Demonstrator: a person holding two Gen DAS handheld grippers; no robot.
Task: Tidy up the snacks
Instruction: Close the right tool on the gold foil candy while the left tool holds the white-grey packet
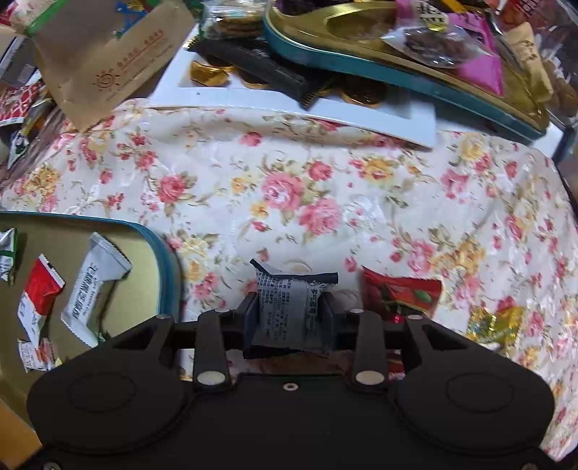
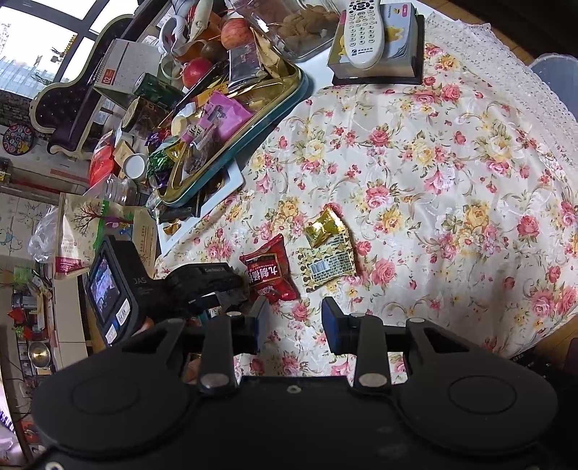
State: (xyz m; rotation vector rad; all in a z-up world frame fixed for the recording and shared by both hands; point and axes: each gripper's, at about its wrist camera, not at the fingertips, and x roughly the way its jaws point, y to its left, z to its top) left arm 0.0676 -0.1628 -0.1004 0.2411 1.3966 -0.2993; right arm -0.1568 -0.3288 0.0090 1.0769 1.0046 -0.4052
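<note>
Here, low in the centre of the left wrist view, the left gripper (image 1: 289,314) pointed down at the floral tablecloth (image 1: 325,188) and its two fingers were clenched on a grey snack packet (image 1: 285,307) with dark ends, one pad against each side. Just right of it lay a red snack packet (image 1: 401,294), and further right a gold-wrapped candy (image 1: 495,321). At the left edge sat a teal-rimmed tin (image 1: 159,253) holding a white packet (image 1: 94,289) and a red-and-white packet (image 1: 38,300). Along the top, a second teal tin (image 1: 397,76), heaped with sweets, rested on a white tray (image 1: 289,108).

In the right wrist view the right gripper (image 2: 294,325) hung over bare cloth, its blue-padded fingers apart and grasping nothing. Above them, at mid-frame, lay the red packet and two gold packets (image 2: 327,249); a remote control (image 2: 365,32) rested on a box at the top
</note>
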